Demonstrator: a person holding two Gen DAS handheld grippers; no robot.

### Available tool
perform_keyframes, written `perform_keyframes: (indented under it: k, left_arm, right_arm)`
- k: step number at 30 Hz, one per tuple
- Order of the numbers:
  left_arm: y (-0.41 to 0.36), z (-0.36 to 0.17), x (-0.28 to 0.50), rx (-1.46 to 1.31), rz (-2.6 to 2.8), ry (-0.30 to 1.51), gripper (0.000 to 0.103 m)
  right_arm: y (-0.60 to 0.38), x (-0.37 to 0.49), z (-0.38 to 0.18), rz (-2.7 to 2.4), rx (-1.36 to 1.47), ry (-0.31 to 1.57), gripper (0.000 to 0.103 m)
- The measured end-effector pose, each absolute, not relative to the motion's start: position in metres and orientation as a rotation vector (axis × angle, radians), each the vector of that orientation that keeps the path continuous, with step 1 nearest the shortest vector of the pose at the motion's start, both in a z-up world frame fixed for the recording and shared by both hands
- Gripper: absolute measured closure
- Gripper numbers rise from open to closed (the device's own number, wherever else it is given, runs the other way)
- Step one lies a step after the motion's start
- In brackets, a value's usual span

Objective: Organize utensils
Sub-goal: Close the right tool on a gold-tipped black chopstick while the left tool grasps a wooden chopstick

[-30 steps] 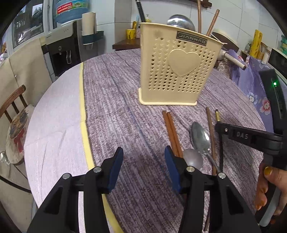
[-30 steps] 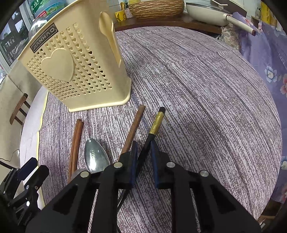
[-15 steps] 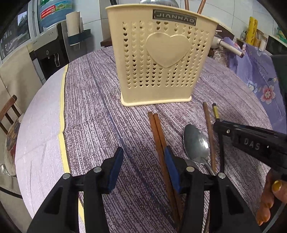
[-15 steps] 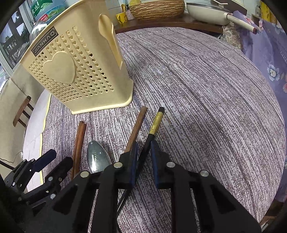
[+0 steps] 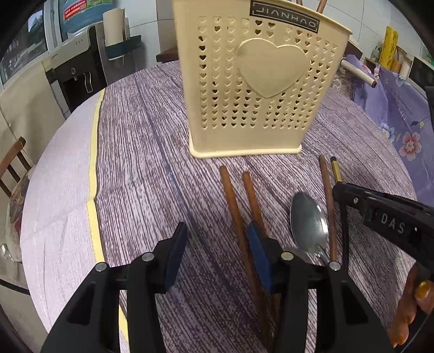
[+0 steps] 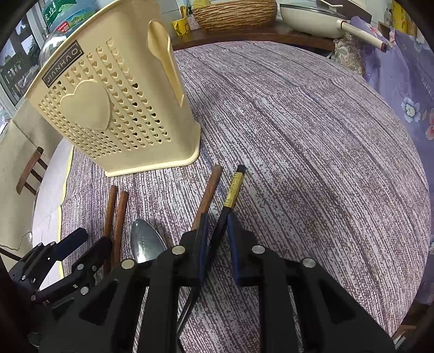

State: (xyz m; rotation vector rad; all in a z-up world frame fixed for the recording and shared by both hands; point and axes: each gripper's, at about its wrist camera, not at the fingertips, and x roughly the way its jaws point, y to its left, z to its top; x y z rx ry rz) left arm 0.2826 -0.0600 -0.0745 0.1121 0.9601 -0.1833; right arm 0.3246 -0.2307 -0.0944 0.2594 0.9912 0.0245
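Note:
A cream perforated holder with a heart on its front stands upright on the purple-striped cloth, with utensil tops showing above its rim. In front of it lie a pair of brown chopsticks, a steel spoon, a single brown chopstick and a black chopstick with a gold band. My left gripper is open, its right pad over the brown pair and nothing held. My right gripper is shut on the black chopstick, which rests on the cloth.
The cloth's yellow edge runs down the left, with bare table beyond it. A wooden chair and a water dispenser stand off to the left. A woven basket and a pan sit behind the table. Flowered purple fabric lies at the right.
My left gripper has moved forward and lower toward the holder, so its right pad now sits over the brown chopstick pair. The right gripper has kept still.

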Motion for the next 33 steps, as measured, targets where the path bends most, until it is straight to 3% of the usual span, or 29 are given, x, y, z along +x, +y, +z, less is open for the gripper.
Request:
perform_keyframes:
  k: [5,16,33]
  left_arm:
    - [-0.069,-0.076,0.298,0.14,-0.156,0.961,0.059]
    - [-0.073,-0.075,0.307,0.152,-0.111,0.951,0.087]
    - [-0.069,-0.076,0.303,0.118,-0.1,0.937,0.093]
  right_arm:
    - [-0.229,0.335,-0.095,-0.007,0.253,0.988,0.087]
    - [-0.221,0.344,-0.097,-0.082,0.202,0.949,0.092]
    - [-0.221,0.339,-0.096,-0.092,0.207,0.944,0.093]
